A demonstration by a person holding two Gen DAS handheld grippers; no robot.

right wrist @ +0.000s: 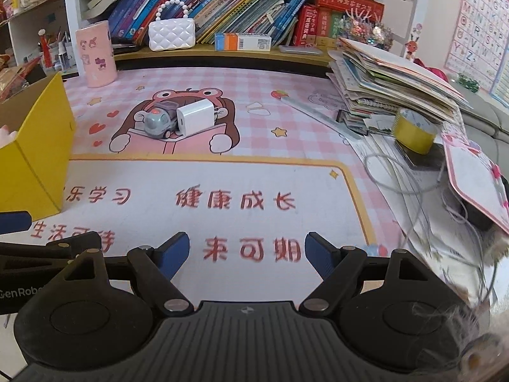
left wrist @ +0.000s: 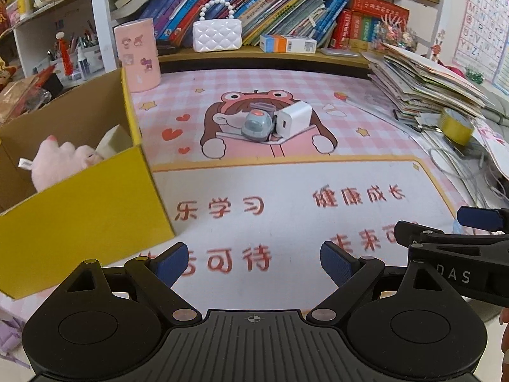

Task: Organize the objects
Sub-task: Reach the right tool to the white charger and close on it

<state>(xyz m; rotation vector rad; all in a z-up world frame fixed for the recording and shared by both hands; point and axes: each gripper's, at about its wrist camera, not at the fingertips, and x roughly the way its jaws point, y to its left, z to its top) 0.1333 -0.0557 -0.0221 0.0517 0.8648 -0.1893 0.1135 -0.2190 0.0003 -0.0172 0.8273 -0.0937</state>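
A grey toy car [left wrist: 257,124] and a white charger plug [left wrist: 294,117] sit touching each other on the pink cartoon desk mat [left wrist: 286,184], far ahead of both grippers. An open yellow cardboard box [left wrist: 79,216] at the left holds a pink plush toy [left wrist: 63,159]. My left gripper [left wrist: 254,261] is open over the mat's near text, with nothing between its pads. My right gripper [right wrist: 248,251] is open and empty too, beside the left one. In the right wrist view the car [right wrist: 157,122] and the plug [right wrist: 194,116] lie ahead to the left, and the box [right wrist: 35,159] is at the left edge.
A pink cylinder [left wrist: 138,55] stands behind the box. A white quilted handbag [left wrist: 217,35] and a small carton [left wrist: 288,44] rest on the book shelf. At the right are a stack of booklets [right wrist: 391,79], a yellow tape roll [right wrist: 413,130] and loose cables [right wrist: 413,187].
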